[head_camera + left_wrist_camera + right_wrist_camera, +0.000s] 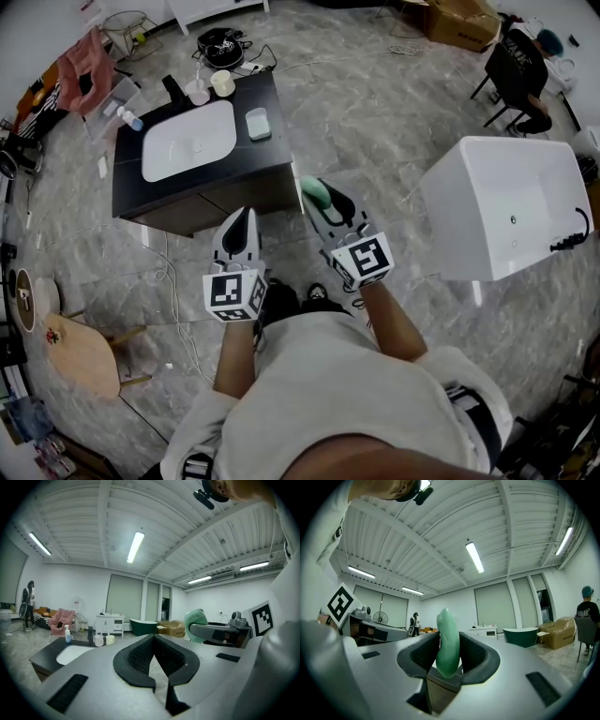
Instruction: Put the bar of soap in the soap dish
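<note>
Right gripper (pixel 449 645), jaws tight on the upright green soap bar (pixel 448 627)

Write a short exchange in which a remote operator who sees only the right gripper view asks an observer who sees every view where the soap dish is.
Operator: My right gripper is clamped on the bar of soap. Where is the soap dish?
Observer: The head view shows the soap dish on the dark counter, right of the white basin, ahead and slightly left of the soap.
Operator: Is the left gripper carrying anything?
Observer: No. Its own view shows the jaws together with nothing between them.
</note>
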Demonstrator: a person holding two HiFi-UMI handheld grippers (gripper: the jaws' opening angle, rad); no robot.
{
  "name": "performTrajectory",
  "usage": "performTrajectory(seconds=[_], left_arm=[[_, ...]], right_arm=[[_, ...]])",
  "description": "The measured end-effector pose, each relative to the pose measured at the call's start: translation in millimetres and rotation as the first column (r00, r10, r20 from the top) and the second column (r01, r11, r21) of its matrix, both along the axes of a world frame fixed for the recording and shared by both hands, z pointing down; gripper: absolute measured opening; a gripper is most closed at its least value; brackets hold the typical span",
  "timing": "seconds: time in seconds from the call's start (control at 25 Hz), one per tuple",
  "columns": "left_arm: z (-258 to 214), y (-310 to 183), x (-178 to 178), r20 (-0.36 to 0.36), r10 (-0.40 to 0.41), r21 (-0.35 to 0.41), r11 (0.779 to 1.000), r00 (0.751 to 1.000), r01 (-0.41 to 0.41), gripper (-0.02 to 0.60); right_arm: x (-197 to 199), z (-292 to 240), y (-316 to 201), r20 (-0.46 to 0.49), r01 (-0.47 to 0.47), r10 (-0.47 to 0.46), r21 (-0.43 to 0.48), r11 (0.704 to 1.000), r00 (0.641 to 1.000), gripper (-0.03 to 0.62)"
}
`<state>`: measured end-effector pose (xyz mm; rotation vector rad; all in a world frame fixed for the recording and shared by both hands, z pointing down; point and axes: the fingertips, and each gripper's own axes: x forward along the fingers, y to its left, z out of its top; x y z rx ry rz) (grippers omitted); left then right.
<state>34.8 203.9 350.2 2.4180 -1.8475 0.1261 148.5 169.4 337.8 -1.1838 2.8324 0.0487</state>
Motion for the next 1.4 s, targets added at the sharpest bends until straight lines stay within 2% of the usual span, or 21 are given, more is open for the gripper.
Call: performTrajectory(seconds=[0.36, 1.12, 1.4], left_arm=[[17, -41, -17, -0.012, -0.010, -0.020, 1.000, 1.000, 0.009, 0.017], [60, -151, -74, -0.058, -0.022, -0.109, 0.994, 0.998, 0.016, 0.017], [73, -198, -93, -0.054, 0.001, -0.150, 0.989, 0.999, -0.009, 0.017]], right_arm=[[-17, 15, -40, -0.034, 0.003, -0.003, -0.018, 1.000, 0.999, 0.126], [-73, 55, -144, -0.236, 0.013, -0.027, -0.060, 0.998, 0.971, 0.126], [-95, 67, -188, -0.250, -0.004, -0.026, -0.115, 0.993, 0.968, 0.126]])
